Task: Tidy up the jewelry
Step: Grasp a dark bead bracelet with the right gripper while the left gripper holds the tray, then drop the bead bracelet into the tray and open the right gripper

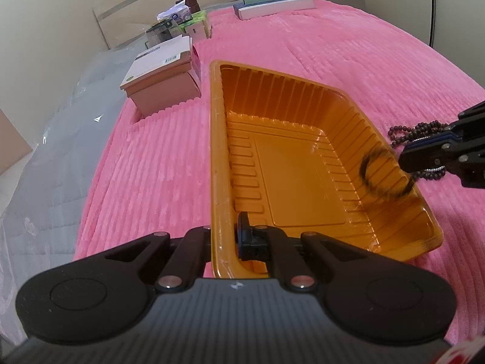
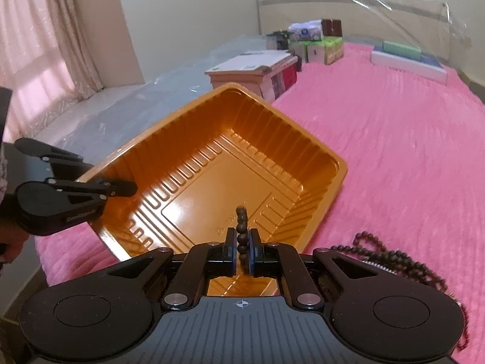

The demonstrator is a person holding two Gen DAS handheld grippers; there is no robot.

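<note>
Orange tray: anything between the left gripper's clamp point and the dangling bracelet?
No. In the left wrist view, only bare orange tray floor lies between the left gripper on the rim and the bead bracelet.

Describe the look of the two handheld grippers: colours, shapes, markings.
Both are matte black plastic. The right gripper has a ribbed grey-black top plate with a small crosshair mark, two rounded lobes with embossed circles, silver pivot pins on angular linkage arms, and blue-edged finger pads. The left gripper matches it; from the right wrist view, small pale lettering shows on its side, too small to read. No cables visible.

One orange tray (image 2: 318,163), two tools, one held bead bracelet (image 2: 241,227), one bead pile (image 2: 394,257).
</note>
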